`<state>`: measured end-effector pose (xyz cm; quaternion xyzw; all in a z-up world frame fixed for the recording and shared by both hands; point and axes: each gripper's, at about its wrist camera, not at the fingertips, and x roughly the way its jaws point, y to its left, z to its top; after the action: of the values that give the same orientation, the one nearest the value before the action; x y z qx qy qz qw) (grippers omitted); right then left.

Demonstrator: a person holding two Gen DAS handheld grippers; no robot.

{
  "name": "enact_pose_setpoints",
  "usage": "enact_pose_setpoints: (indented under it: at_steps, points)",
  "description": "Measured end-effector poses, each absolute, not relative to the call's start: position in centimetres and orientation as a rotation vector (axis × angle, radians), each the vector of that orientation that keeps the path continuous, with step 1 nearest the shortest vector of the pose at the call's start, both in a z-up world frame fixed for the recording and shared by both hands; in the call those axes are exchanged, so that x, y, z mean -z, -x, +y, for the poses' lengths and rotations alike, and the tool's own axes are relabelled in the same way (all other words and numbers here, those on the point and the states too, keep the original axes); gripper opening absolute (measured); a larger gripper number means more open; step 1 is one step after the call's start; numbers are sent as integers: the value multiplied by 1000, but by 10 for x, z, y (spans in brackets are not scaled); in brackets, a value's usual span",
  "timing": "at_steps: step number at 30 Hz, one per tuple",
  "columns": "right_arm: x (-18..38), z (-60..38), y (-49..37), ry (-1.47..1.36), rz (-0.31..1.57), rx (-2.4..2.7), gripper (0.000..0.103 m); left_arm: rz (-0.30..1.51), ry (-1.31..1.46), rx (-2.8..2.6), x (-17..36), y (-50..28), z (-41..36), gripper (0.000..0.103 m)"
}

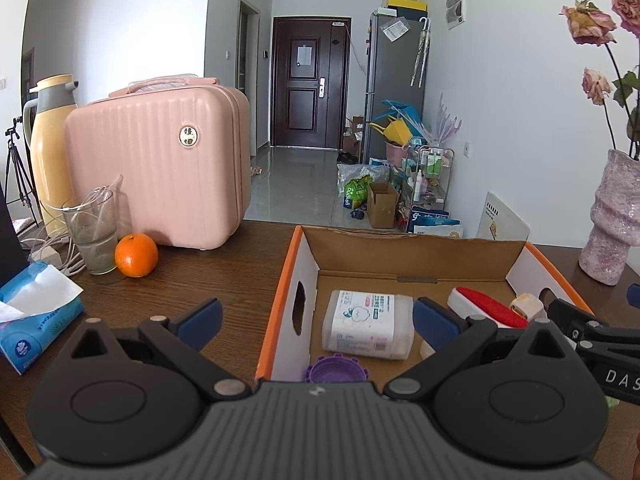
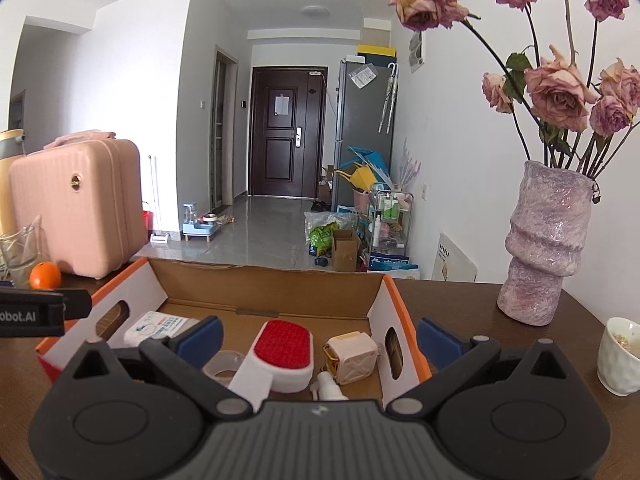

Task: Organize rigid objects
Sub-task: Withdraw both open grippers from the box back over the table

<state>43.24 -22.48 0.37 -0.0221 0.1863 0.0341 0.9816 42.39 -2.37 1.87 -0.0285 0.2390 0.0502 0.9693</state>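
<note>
Two grippers hover over the near edge of the box [image 1: 286,280], and I read both as empty: the left gripper [image 1: 316,316] has its jaws spread wide with nothing between them, and the right gripper [image 2: 320,338] is just as wide apart. The box sits open on the table [image 1: 224,256], so things can be dropped in from above, which is why I am holding both tools high and back from it. Inside, the items lie flat on the cardboard floor, apart enough to be picked singly. The wipes pack [image 1: 368,324] lies toward the left wall. The red brush [image 2: 280,354] lies in the middle, handle toward me, likely the easiest grasp. The beige cube [image 2: 352,356] sits by the right wall. A tape roll [image 2: 222,364] lies just left of the brush, and a purple cap [image 1: 334,368] lies nearest me. The sorting looks nearly done.
</note>
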Motion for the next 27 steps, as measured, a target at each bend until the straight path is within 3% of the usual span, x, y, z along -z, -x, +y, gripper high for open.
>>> enact_pose_setpoints:
  at_steps: [27]
  points:
    - [11, -216, -304, 66, 336, -124, 103, 458, 12, -39, -4, -297, 4, 103]
